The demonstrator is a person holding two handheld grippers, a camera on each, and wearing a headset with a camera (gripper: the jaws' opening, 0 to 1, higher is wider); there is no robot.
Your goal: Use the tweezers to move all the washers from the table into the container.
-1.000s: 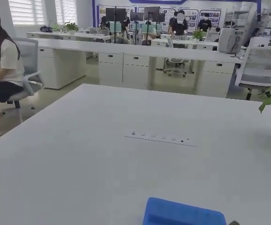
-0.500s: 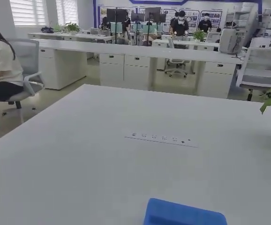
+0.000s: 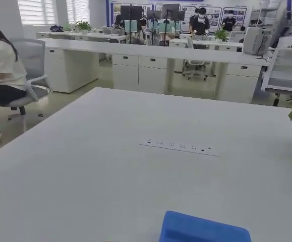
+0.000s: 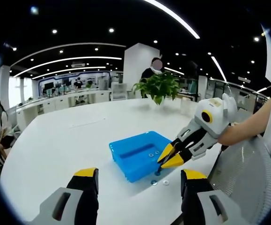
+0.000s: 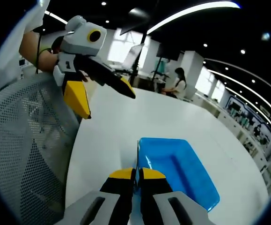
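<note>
A wide white table (image 3: 85, 166) fills the foreground of an open office, and a blue container (image 5: 172, 161) sits on it close to the near edge. A grey mesh chair (image 4: 247, 180) stands off the table's edge, on the side of the container nearest the person.

The left gripper (image 4: 139, 176) hangs above the table short of the container, its two yellow-tipped jaws spread wide with nothing between them. The right gripper (image 5: 136, 172) reaches toward the container's near corner. Its jaws are pressed almost together, pinching a thin pair of tweezers (image 5: 138, 157) that runs forward along the container's near wall.

In the left gripper view the tweezers' tip seems to come down on the table just outside that corner, though it is too fine to be sure. Two washers (image 4: 166, 183) lie on the table there, just beside the container and close to each other. At least two more small rings (image 4: 150, 153) rest on the floor inside the container, near the same corner.
</note>
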